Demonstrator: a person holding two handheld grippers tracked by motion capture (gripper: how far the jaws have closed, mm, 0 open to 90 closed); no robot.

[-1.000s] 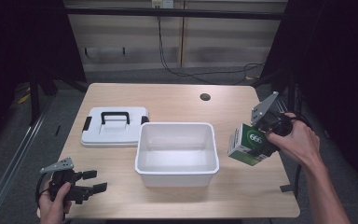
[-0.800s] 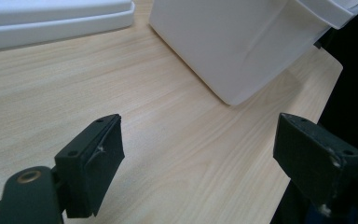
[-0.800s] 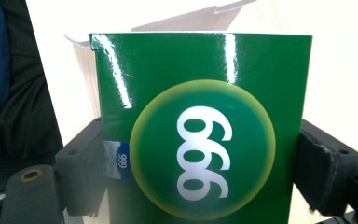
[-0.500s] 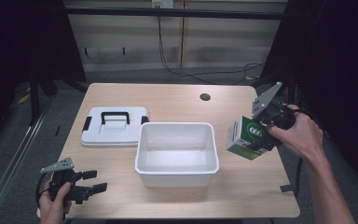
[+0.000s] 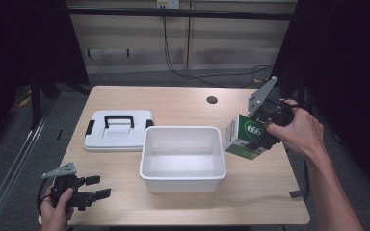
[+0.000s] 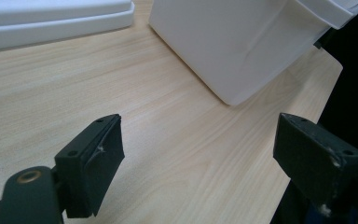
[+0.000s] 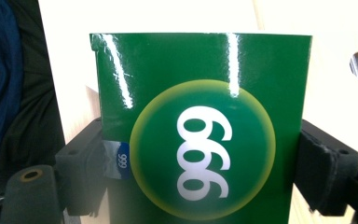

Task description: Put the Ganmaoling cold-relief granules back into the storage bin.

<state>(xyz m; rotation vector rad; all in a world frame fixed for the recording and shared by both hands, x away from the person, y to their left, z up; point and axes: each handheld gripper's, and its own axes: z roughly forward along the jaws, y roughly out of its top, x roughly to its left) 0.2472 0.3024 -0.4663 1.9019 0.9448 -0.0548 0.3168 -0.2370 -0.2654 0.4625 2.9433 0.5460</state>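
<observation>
The right gripper (image 5: 265, 131), clamped on the box (image 5: 243, 137), has moved nearer the tub (image 5: 182, 171); the lid (image 5: 118, 131) lies beside. The left gripper (image 5: 94, 187) rests, jaws apart.

a light wooden table (image 5: 183, 103) stands on grey floor (image 5: 9, 159); pale cabinets (image 5: 135, 43) far, darkness left and right.

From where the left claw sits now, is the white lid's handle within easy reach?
Probably yes. The left claw is open and holds nothing near the table's front left corner, and bare tabletop lies between it and the white lid, whose black handle faces up uncovered.
</observation>
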